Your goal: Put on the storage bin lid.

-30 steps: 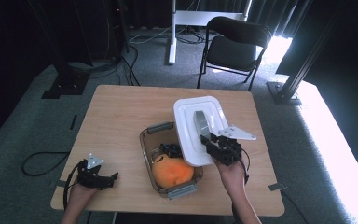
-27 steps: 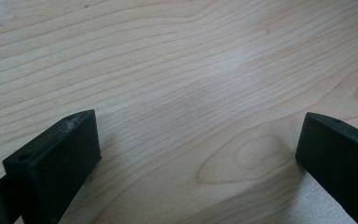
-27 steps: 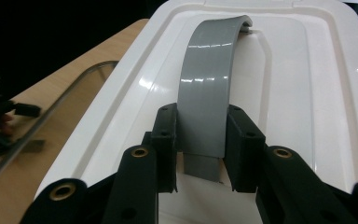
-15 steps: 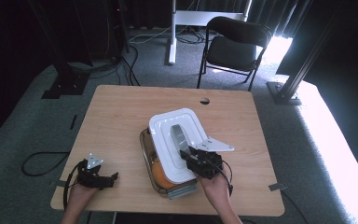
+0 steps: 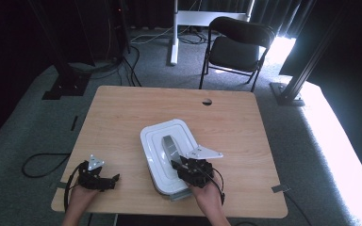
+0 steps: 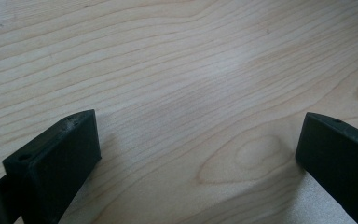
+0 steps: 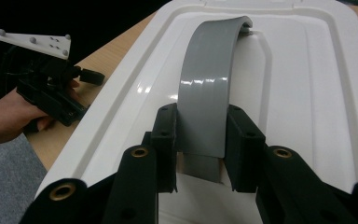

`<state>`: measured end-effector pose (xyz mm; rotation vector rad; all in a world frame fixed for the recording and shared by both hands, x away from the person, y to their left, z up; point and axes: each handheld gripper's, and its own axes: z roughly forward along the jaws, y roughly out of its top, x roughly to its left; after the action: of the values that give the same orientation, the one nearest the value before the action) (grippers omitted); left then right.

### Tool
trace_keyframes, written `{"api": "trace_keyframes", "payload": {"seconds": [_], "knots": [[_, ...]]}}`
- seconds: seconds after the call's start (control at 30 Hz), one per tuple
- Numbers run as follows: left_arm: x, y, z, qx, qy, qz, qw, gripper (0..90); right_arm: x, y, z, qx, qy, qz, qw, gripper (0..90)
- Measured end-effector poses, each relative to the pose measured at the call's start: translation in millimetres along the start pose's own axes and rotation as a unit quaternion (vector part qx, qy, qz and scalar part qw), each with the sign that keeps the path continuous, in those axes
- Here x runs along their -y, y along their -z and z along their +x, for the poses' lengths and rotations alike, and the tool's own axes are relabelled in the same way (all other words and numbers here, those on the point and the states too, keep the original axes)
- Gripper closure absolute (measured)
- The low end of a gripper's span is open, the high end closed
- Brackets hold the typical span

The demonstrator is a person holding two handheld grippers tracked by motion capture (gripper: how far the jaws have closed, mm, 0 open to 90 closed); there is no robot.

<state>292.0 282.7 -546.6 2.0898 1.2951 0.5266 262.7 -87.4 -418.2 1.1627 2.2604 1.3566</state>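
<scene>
Your right gripper (image 7: pixel 200 140) clamps its fingers on the lid (image 5: pixel 156 141) handle (image 7: pixel 207 88), lid at bench (image 5: pixel 122 108) centre, 6 o'clock edge. Left gripper (image 5: pixel 111 180), 7 o'clock: fingers apart, empty.

I see the white lid (image 5: pixel 166 150) with its grey arched handle (image 5: pixel 169 146), lying flat over the container (image 5: pixel 176 194), lower centre of frame.

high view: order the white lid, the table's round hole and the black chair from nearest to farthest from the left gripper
From the left gripper:
1. white lid, to its right, mid-table
2. round hole, near the table's far edge
3. black chair, on the floor beyond the table
</scene>
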Motion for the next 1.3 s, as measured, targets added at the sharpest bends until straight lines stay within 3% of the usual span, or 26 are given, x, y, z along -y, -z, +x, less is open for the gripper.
{"api": "trace_keyframes", "payload": {"seconds": [0.33,0.53,0.73,0.83,0.93,1.0,1.1,1.17,1.3], "knots": [[0.0,0.0,-0.1,-0.001,0.000,0.000,1.0000,0.2,3.9,-6.8,4.8,0.007,0.000,0.016,0.9998,68.1],[0.0,-0.1,-0.1,-0.001,0.000,0.000,1.0000,0.1,3.7,-10.8,10.3,0.025,0.017,0.023,0.9993,68.1],[0.0,-0.1,-0.2,-0.001,0.000,0.000,1.0000,0.1,4.6,-9.0,8.5,0.017,0.011,0.021,0.9996,67.1],[-0.1,-0.1,-0.2,-0.001,0.000,0.000,1.0000,0.1,4.2,-6.2,6.8,-0.015,0.004,0.014,0.9998,45.5],[-1.4,0.4,-2.5,-0.002,0.004,0.005,1.0000,0.2,1.6,1.4,3.5,-0.012,0.007,-0.003,0.9999,29.6],[-3.3,2.3,-5.9,0.013,0.004,0.005,0.9999,0.2,-0.7,7.1,-3.1,-0.004,0.003,-0.021,0.9998,20.4],[-5.9,5.0,-8.7,0.023,0.010,-0.005,0.9997,0.2,-3.2,13.8,-18.8,0.014,0.002,-0.038,0.9992,12.0],[-9.5,6.0,-10.2,0.028,0.013,-0.012,0.9994,0.2,-4.2,17.4,-28.8,0.048,-0.002,-0.051,0.9975,12.8],[-16.1,6.5,-14.8,0.030,0.018,-0.025,0.9991,0.2,-2.7,25.3,-55.0,0.087,-0.007,-0.079,0.9931,12.7]]}}
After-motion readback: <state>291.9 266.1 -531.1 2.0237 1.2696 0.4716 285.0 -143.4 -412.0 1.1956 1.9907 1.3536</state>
